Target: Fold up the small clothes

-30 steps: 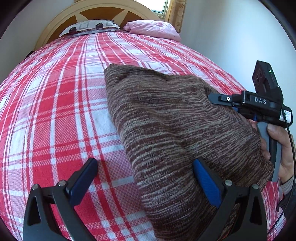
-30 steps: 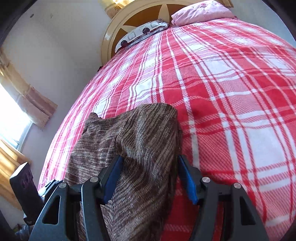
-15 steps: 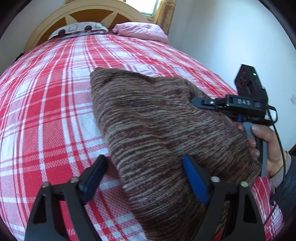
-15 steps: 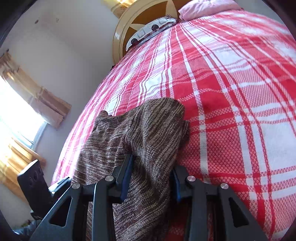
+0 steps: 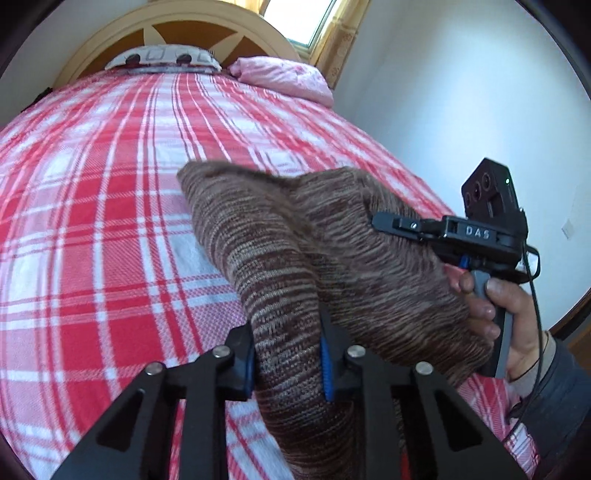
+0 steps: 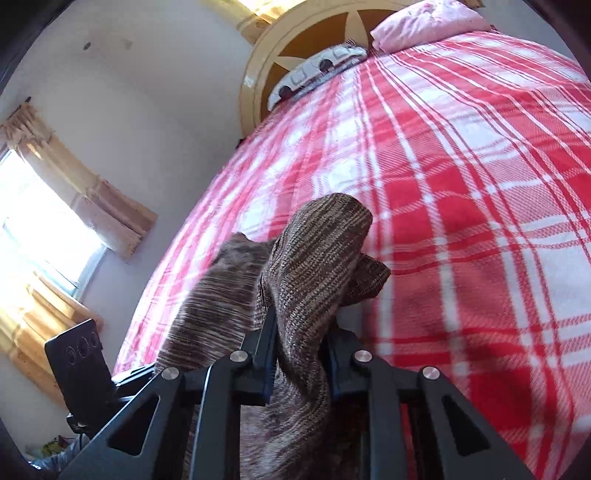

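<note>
A brown striped knit garment (image 5: 295, 251) lies bunched on the red-and-white plaid bedspread (image 5: 92, 221). In the left wrist view my left gripper (image 5: 286, 354) is closing, its blue pads pressing a thick fold of the knit at its near left edge. The right gripper's body (image 5: 476, 236), held in a person's hand (image 5: 513, 314), sits at the garment's right side. In the right wrist view my right gripper (image 6: 301, 343) is closing too, pinching a raised fold of the same garment (image 6: 317, 251). Both held edges are lifted off the bed.
A wooden headboard (image 5: 177, 33), a patterned pillow (image 5: 162, 59) and a pink pillow (image 5: 284, 79) are at the bed's far end. White wall (image 5: 461, 92) runs along the right side. Curtained windows (image 6: 44, 206) lie left. Bare bedspread (image 6: 480, 184) stretches beyond the garment.
Both grippers went from wide around the knit to pinching folds of it. The gripped edges have risen off the bedspread and the garment has bunched up between the hands.
</note>
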A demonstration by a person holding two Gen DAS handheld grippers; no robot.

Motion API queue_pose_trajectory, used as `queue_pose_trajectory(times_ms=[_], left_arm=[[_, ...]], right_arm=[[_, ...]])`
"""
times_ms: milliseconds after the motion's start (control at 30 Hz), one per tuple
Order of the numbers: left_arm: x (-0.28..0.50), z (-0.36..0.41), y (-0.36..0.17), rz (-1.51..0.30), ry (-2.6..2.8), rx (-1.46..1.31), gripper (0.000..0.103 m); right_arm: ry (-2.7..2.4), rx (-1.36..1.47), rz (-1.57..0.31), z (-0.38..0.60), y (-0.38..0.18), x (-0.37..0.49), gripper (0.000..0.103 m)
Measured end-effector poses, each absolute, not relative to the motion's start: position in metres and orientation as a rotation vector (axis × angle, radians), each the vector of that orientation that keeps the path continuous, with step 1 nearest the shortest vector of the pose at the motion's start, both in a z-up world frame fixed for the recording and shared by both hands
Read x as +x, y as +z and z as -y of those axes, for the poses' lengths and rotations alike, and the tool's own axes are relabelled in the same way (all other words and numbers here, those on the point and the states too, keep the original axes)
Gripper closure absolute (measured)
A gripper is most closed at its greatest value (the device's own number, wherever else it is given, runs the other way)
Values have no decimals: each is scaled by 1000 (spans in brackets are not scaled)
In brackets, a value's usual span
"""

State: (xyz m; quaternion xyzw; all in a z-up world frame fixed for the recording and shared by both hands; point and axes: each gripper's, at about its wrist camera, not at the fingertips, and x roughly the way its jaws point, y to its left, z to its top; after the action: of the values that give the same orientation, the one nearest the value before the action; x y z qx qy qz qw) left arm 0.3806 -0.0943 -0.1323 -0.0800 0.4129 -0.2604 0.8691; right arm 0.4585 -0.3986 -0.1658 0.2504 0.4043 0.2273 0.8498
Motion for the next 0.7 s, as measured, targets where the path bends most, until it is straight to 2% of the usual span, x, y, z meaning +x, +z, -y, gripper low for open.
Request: queue_pose_trajectory(times_ms=[233, 700], left_arm=[[333, 70, -95, -775, -502, -124, 76], [272, -24, -65, -682, -331, -164, 76]], right_arm=[[544, 521, -825, 356, -147, 438, 81], [775, 526, -784, 229, -118, 422, 81]])
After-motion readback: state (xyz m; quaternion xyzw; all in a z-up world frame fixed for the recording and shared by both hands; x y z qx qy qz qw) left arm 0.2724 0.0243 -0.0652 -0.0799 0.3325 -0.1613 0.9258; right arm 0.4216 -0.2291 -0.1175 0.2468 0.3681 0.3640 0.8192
